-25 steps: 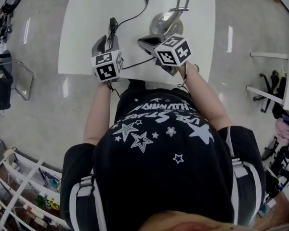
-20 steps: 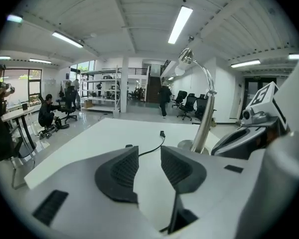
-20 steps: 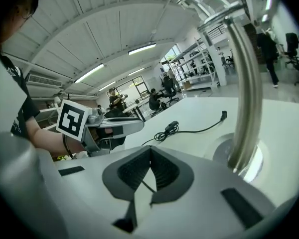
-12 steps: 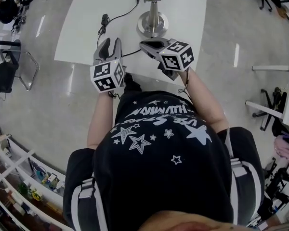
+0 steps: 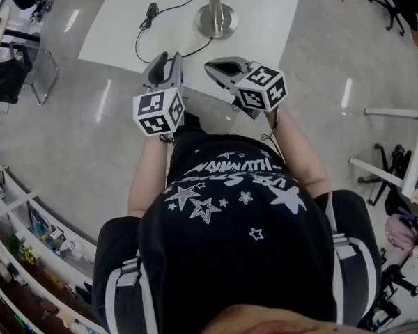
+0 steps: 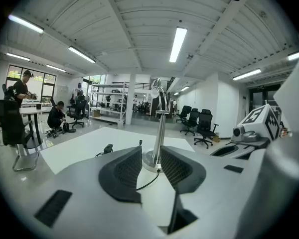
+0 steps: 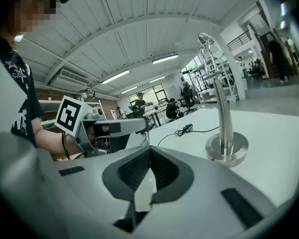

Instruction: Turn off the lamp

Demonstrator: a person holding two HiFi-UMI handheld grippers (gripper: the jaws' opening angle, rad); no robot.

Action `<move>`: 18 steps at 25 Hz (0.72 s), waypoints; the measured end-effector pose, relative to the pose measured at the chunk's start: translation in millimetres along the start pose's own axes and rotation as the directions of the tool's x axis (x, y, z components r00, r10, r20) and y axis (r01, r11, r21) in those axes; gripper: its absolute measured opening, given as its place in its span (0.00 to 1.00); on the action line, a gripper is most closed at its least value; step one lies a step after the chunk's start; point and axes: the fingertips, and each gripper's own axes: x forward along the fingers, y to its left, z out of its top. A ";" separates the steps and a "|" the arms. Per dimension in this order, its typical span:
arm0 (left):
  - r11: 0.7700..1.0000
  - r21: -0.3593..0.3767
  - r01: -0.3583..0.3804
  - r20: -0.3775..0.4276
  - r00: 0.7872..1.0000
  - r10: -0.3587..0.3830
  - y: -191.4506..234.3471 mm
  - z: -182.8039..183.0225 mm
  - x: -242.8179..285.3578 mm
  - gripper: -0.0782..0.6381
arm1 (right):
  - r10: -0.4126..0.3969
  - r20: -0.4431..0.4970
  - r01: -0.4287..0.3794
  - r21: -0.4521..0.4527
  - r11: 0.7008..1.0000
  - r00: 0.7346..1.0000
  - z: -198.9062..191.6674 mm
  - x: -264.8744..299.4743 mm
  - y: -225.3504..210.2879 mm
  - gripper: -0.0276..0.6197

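The silver metal lamp with a round base (image 5: 217,21) stands upright towards the far side of the white worktop (image 5: 118,30), and its black cable with an inline switch (image 5: 152,9) lies to its left. The left gripper (image 5: 166,58) has its jaws apart (nothing between them). The right gripper (image 5: 210,65) has its jaws closed together on nothing. Both hover by the worktop's near edge, well apart from the lamp.

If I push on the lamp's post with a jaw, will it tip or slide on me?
Likely neither easily: the lamp's round metal base looks thick and wide, so probably heavy. Its post is tall and slim, so a high push might rock it. On the smooth white table it may slide a little.
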 end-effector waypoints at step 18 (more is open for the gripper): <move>0.997 -0.044 -0.057 0.026 0.998 0.059 -41.1 -8.3 -74.0 0.29 | -0.012 0.080 0.013 -0.010 1.000 0.997 -9.7 -49.4 28.1 0.05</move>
